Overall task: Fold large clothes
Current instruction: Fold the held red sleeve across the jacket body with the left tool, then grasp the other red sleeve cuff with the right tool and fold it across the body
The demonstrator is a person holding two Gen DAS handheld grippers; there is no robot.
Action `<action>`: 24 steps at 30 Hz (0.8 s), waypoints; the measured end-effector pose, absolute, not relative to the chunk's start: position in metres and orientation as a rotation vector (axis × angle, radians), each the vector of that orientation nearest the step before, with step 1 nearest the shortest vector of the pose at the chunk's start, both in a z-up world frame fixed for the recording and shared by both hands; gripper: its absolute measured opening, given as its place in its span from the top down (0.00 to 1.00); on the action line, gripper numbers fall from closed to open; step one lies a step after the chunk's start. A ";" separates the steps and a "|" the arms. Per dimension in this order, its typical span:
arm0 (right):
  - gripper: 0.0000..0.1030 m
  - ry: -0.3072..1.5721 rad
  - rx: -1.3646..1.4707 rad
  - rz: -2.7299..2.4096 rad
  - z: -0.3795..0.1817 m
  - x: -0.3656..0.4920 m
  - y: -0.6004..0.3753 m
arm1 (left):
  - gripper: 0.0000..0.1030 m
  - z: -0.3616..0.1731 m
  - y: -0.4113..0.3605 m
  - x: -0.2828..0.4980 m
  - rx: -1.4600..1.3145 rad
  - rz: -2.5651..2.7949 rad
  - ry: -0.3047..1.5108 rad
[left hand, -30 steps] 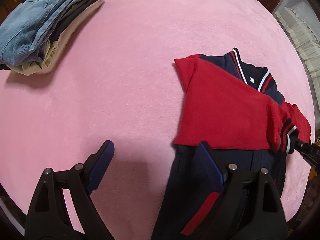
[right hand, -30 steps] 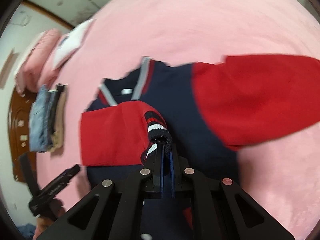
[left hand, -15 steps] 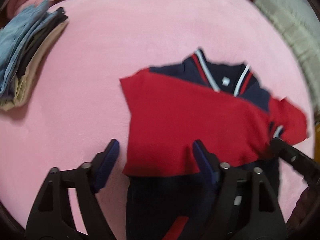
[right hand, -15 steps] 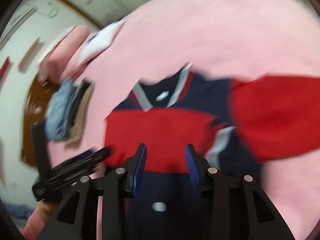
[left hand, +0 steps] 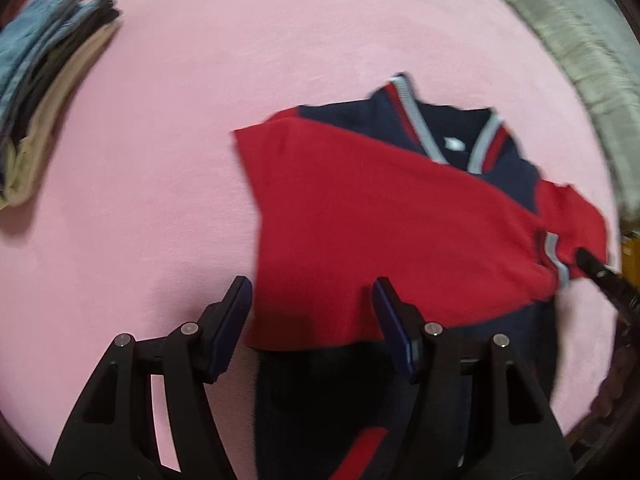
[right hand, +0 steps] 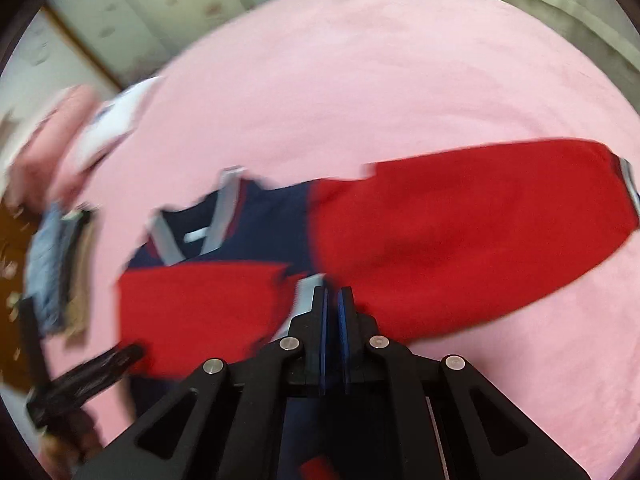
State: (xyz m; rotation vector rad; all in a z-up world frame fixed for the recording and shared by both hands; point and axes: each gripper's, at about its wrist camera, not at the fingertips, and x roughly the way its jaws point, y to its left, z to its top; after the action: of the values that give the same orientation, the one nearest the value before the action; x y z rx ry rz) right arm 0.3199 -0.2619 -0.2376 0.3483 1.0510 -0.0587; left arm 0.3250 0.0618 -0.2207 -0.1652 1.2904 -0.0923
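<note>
The sweater (left hand: pixel 384 216) lies right of centre in the left view on the pink blanket (left hand: pixel 180 120), one red sleeve folded across the chest; the left gripper (left hand: pixel 312 320) hovers open at its lower edge. The right view alone shows the other sleeve (right hand: pixel 480 216) spread out unfolded at right, with the right gripper (right hand: pixel 333 300) nearly closed and seemingly empty, so most folding remains.

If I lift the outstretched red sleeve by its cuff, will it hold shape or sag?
Probably sags: the other sleeve lies limp, folded across the chest. The outstretched sleeve looks like thick knit, so likely somewhat heavy along its length. The plush pink blanket may grip it when dragged.
</note>
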 end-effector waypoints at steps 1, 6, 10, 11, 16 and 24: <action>0.94 1.045 0.318 0.000 -0.235 0.317 -0.245 | 0.42 -0.220 0.061 0.323 -0.155 -0.117 1.291; 0.94 1.099 0.203 -0.003 -0.261 0.324 -0.167 | 0.42 -0.235 0.068 0.324 -0.060 -0.140 1.346; 0.94 1.073 0.392 -0.158 -0.283 0.314 -0.174 | 0.42 -0.237 0.086 0.324 -0.109 -0.161 1.339; 0.94 1.032 0.422 -0.196 -0.281 0.304 -0.176 | 0.42 -0.237 0.089 0.323 -0.109 -0.160 1.337; 0.69 0.946 0.387 -0.362 -0.262 0.266 -0.164 | 0.42 -0.227 0.098 0.307 -0.171 -0.084 1.296; 0.36 0.869 0.652 -0.343 -0.232 0.186 -0.232 | 0.42 -0.204 0.048 0.250 -0.243 0.062 1.279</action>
State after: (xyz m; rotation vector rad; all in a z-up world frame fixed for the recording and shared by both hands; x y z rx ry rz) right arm 0.1865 -0.2322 -0.2320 0.6518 0.8690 -0.3433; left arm 0.2504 0.0482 -0.2039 -0.2433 1.2789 0.0620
